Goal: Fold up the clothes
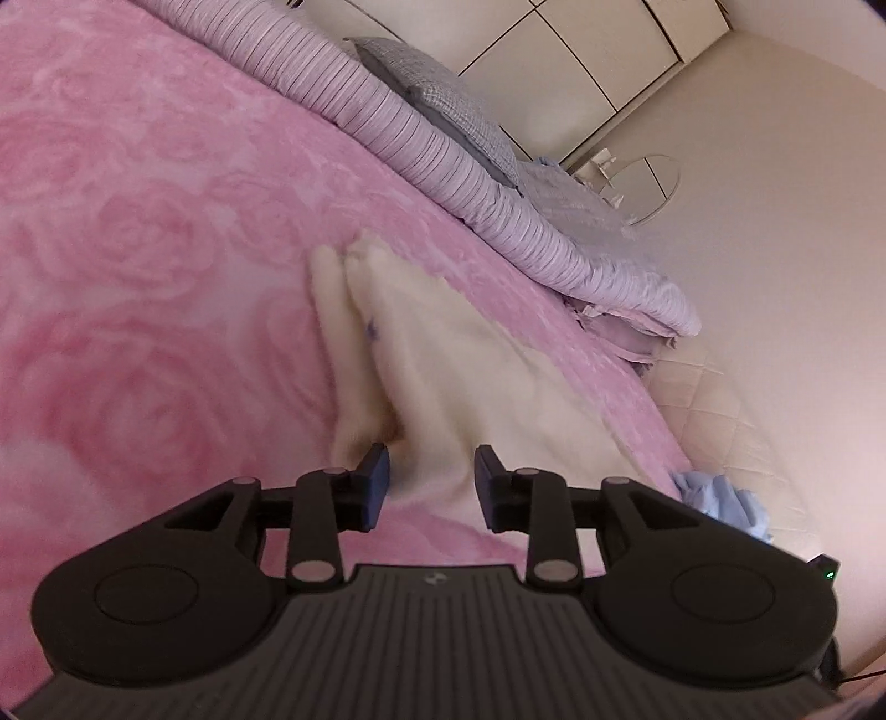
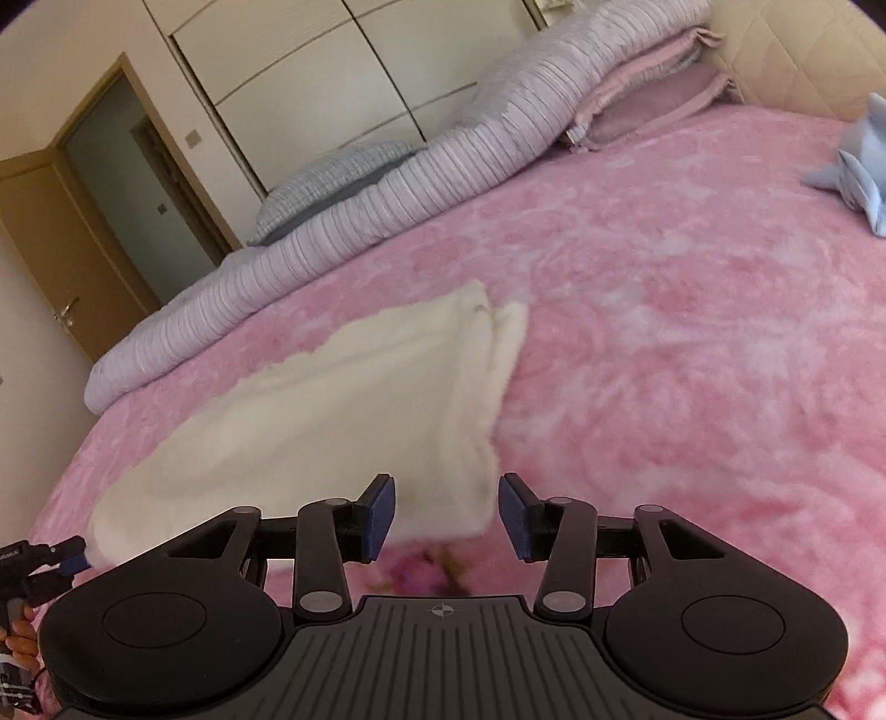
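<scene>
A cream fleecy garment [image 1: 443, 376] lies flat on the pink rose-patterned blanket [image 1: 138, 249]; it also shows in the right wrist view [image 2: 343, 399]. My left gripper [image 1: 432, 487] is open, its jaws astride the garment's near edge without closing on it. My right gripper [image 2: 447, 512] is open just above the garment's near corner. The left gripper's tips [image 2: 72, 556] show at the far left of the right wrist view, at the garment's other end.
A rolled lilac striped duvet [image 2: 387, 194] and pillows [image 2: 332, 177] line the far side of the bed. A light blue plush toy [image 2: 858, 160] lies near the cream headboard [image 2: 803, 50]. Wardrobe doors [image 2: 310, 72] and a door [image 2: 61, 243] stand behind.
</scene>
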The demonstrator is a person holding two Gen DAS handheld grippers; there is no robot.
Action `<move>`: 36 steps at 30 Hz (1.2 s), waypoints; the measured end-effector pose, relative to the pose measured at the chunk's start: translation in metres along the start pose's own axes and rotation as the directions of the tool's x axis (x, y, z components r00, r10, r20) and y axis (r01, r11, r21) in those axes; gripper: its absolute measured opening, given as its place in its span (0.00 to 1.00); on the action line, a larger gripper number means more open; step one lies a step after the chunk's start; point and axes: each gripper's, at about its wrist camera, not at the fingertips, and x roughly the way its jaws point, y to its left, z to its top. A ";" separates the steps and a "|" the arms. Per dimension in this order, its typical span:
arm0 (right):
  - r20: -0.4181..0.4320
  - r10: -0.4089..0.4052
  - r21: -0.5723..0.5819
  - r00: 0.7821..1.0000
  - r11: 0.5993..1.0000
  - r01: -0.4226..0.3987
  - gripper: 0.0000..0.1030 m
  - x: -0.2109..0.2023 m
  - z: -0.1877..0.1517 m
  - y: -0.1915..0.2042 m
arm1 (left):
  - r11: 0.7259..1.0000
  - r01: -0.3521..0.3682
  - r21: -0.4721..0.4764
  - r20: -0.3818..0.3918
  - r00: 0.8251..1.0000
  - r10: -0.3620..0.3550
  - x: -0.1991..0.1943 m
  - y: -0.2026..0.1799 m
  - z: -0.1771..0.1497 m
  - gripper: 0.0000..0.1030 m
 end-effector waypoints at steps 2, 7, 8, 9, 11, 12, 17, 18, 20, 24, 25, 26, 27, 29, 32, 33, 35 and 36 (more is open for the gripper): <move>-0.013 -0.053 -0.063 0.999 0.997 0.052 0.11 0.009 0.001 0.007 | 1.000 0.005 0.015 -0.026 1.000 -0.005 0.004 0.004 0.005 0.06; -0.007 -0.057 -0.108 0.998 0.993 0.056 0.09 0.004 0.012 0.001 | 0.972 -0.038 0.234 -0.103 0.993 0.064 -0.007 0.000 0.021 0.05; -0.008 -0.050 -0.094 0.999 0.994 0.049 0.09 0.003 0.013 -0.003 | 0.966 -0.040 0.255 -0.118 0.990 0.072 -0.008 0.002 0.024 0.05; -0.018 -0.052 -0.083 0.999 0.995 0.050 0.09 0.004 0.013 -0.007 | 0.959 -0.045 0.280 -0.140 0.986 0.087 -0.005 0.006 0.025 0.05; -0.078 -0.103 -0.099 0.992 0.990 0.096 0.09 0.020 0.004 -0.011 | 0.943 -0.056 0.327 -0.183 0.976 0.122 0.005 0.011 0.021 0.06; -0.085 -0.119 -0.100 0.989 0.989 0.110 0.09 0.025 -0.001 -0.012 | 0.944 -0.058 0.324 -0.187 0.975 0.124 0.009 0.014 0.018 0.07; -0.077 -0.117 0.031 0.990 0.992 0.119 0.25 0.015 -0.002 -0.020 | 0.937 -0.149 0.315 -0.110 0.975 0.192 -0.009 0.006 0.003 0.17; -0.086 -0.122 0.065 0.989 0.990 0.128 0.32 0.010 -0.002 -0.022 | 0.926 -0.183 0.330 -0.094 0.970 0.225 -0.014 0.001 -0.003 0.16; -0.077 -0.112 0.152 0.991 0.981 0.123 0.42 -0.007 -0.004 -0.026 | 0.915 -0.223 0.336 -0.090 0.960 0.267 -0.025 -0.008 -0.016 0.16; -0.028 0.039 0.401 0.999 0.916 -0.025 0.50 -0.023 -0.019 -0.032 | 0.992 -0.087 0.087 -0.104 0.990 0.096 -0.030 -0.013 -0.038 0.36; -0.021 0.069 0.448 0.997 0.892 -0.052 0.52 -0.022 -0.023 -0.031 | 0.999 -0.053 -0.006 -0.082 0.995 0.053 -0.026 -0.011 -0.041 0.39; -0.015 0.086 0.480 0.996 0.874 -0.069 0.54 -0.018 -0.026 -0.029 | 0.995 -0.028 -0.098 -0.058 0.998 0.023 -0.021 -0.007 -0.043 0.44; -0.012 0.091 0.501 0.996 0.862 -0.073 0.56 -0.013 -0.027 -0.028 | 0.982 -0.001 -0.189 -0.032 0.999 -0.005 -0.016 -0.003 -0.045 0.46; -0.026 0.078 0.548 0.997 0.835 -0.051 0.59 0.001 -0.029 -0.026 | 0.944 -0.002 -0.329 0.007 1.000 0.004 -0.003 0.008 -0.046 0.46; -0.018 0.055 0.577 0.998 0.816 -0.034 0.59 0.017 -0.025 -0.024 | 0.905 -0.005 -0.425 0.044 0.999 0.027 0.011 0.021 -0.043 0.45; -0.010 0.044 0.576 0.999 0.817 -0.030 0.59 0.022 -0.022 -0.023 | 0.905 -0.004 -0.426 0.059 0.998 0.032 0.013 0.021 -0.041 0.45; 0.005 0.025 0.574 1.000 0.819 -0.023 0.59 0.031 -0.018 -0.021 | 0.906 -0.017 -0.422 0.069 0.996 0.051 0.017 0.021 -0.037 0.42; 0.008 0.013 0.568 1.000 0.823 -0.015 0.59 0.034 -0.016 -0.020 | 0.910 -0.033 -0.413 0.066 0.996 0.066 0.021 0.021 -0.035 0.33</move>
